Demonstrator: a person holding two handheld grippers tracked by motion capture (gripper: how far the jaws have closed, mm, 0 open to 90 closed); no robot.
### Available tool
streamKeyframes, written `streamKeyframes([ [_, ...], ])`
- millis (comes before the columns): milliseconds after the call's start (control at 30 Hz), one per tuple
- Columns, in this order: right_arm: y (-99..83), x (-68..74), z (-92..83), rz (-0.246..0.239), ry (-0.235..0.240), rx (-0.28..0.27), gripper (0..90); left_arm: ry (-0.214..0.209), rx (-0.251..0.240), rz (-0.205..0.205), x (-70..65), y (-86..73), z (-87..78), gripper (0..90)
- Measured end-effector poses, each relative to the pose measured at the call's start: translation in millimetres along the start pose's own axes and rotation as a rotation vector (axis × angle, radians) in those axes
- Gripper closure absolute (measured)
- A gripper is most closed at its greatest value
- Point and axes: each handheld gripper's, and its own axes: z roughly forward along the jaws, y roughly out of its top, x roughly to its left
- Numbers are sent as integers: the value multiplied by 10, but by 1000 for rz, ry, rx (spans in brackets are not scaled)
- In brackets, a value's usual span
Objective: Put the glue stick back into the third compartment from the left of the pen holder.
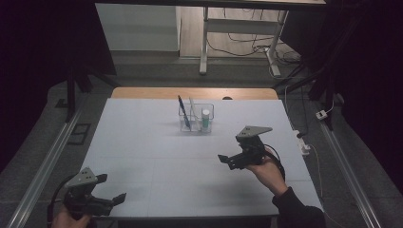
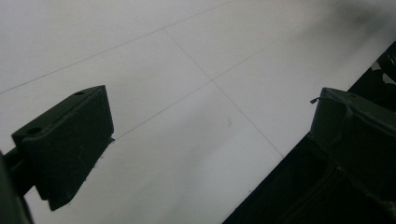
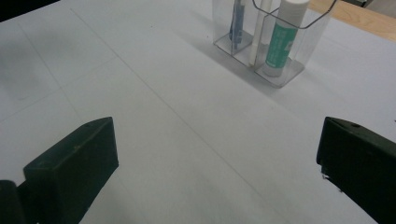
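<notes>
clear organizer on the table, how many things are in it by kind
In the clear organizer on the table:
blue pen: 1
white stick: 1
glue stick with green label: 1
Total: 3

white table [image 1: 142,156], floor cables [image 1: 247,47], power strip [image 1: 302,142].

High view: fixed cam above near edge, looks fwd and down over whole table [image 1: 142,156]. Left gripper view: low, close to tabletop at near-left corner, angled across bare surface and table edge. Right gripper view: low, faces the clear holder [image 3: 261,42] near far side; high view shares it [image 1: 196,118].
</notes>
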Motion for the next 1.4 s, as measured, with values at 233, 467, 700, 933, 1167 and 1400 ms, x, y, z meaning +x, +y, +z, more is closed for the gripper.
streamKeyframes([
  [233, -152, 51, -231, 12, -15, -17, 0, 3, 4, 2, -5, 4, 4, 0],
  [467, -348, 72, -462, 27, -48, -27, 0, 3, 4, 3, -6, 4, 3, 0],
  [700, -506, 72, -651, 57, -79, -36, 0, 5, 2, -1, -3, 3, 1, 0],
  [933, -681, 61, -802, 93, -107, -36, 0, 4, 0, -2, -2, 3, 0, 0],
  [1167, -830, 63, -940, 121, -132, -29, 0, 3, -3, -3, 1, 1, -4, 0],
  [1400, -973, 66, -1030, 155, -157, -19, 0, 3, -4, -4, 3, 0, -7, 0],
])
